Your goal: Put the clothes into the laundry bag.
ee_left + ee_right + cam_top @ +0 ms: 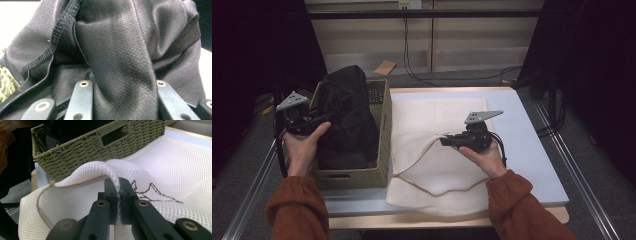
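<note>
— Looking at the left gripper [304,122], what do its jaws have?

— A thick fold of the black garment [344,117], pinched between them. In the left gripper view the dark cloth [120,55] bulges up straight ahead of the jaws and hangs to both sides of them. Most of it sits piled in the woven basket [384,115].

— And the right gripper [449,141]?

— Its jaws are pressed together on the lip of the white mesh bag [432,165], lifting that edge off the table [532,150]. In the right gripper view the pinched mesh [117,183] arches just above the jaws, and the basket [82,152] stands beyond them.

— So what does the next move hinge on?

— I'd say the sideways gap. The bag's mouth opens towards the basket, and the garment lies well off to the far side of the right jaws. The left hand is the one holding it, so it looks like the cloth must travel across, long way first, into that raised opening.
</note>
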Demonstrator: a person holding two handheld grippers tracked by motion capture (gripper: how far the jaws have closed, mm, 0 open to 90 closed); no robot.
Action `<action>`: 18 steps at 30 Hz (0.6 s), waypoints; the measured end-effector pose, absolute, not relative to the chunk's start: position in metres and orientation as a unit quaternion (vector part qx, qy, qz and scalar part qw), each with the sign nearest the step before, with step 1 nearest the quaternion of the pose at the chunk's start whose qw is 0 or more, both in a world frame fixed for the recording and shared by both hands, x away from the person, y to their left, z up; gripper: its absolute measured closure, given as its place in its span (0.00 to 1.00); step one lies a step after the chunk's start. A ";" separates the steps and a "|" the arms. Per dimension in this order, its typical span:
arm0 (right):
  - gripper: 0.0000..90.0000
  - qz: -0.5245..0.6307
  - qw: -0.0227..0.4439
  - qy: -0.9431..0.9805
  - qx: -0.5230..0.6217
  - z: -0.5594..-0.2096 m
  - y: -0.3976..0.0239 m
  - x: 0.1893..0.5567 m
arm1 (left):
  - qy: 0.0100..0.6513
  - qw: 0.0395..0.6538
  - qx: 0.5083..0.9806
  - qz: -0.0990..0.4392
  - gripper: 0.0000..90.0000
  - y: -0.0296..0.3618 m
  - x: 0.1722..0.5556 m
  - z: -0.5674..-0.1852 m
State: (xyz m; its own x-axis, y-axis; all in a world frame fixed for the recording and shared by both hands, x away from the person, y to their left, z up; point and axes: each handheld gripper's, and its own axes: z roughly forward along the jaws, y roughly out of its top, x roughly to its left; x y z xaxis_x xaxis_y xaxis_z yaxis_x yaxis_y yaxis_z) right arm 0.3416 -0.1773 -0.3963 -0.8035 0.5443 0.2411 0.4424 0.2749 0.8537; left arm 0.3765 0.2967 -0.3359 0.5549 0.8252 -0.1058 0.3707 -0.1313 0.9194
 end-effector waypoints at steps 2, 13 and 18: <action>0.96 0.516 0.048 0.797 0.310 -0.396 -0.177 0.342 | 0.413 0.516 0.716 0.225 0.75 0.298 0.375 -0.333; 0.97 0.515 0.043 0.799 0.307 -0.397 -0.176 0.343 | 0.400 0.543 0.702 0.230 0.75 0.300 0.365 -0.320; 0.97 0.517 0.043 0.798 0.308 -0.396 -0.177 0.343 | 0.393 0.553 0.699 0.227 0.75 0.296 0.363 -0.316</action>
State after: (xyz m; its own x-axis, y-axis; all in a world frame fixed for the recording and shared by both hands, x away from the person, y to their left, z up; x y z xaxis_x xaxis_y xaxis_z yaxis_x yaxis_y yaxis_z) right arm 0.3430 -0.1773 -0.3963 -0.8063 0.5364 0.2492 0.4469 0.2764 0.8508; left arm 0.3634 0.2957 -0.3159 0.5878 0.8005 -0.1169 0.2976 -0.0796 0.9514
